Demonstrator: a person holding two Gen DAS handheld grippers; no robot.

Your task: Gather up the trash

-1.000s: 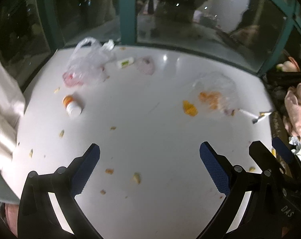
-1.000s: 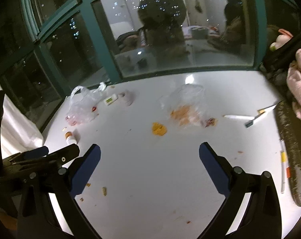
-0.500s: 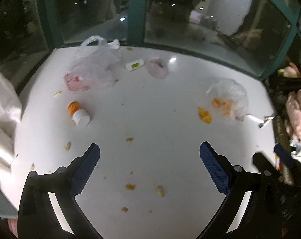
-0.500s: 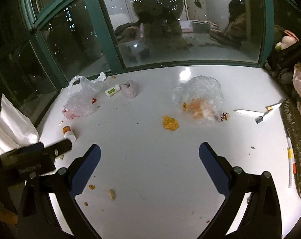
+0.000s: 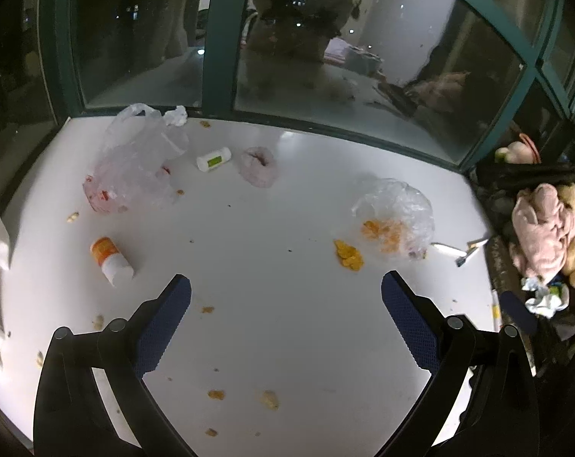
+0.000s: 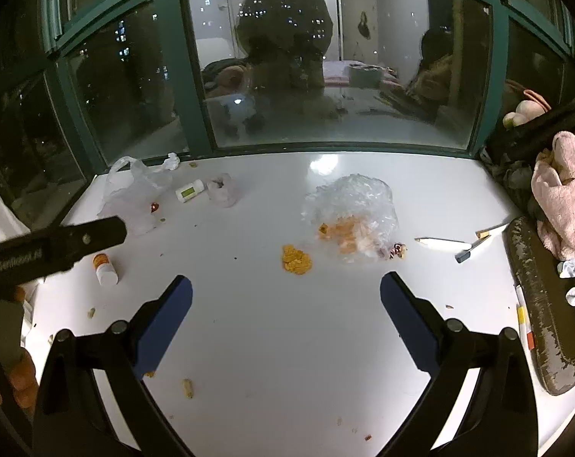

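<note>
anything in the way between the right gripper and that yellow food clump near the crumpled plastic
Nothing visible. The right hand-held gripper is open, and only bare white table lies between it and the yellow food clump. The crumpled plastic sits beyond the clump.

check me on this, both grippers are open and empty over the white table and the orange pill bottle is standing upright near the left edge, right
Not quite: the orange pill bottle is lying on its side, not upright, as the left wrist view shows. The rest holds: the left gripper and right gripper are both open and empty over the white table, and the bottle is near the left edge.
</note>
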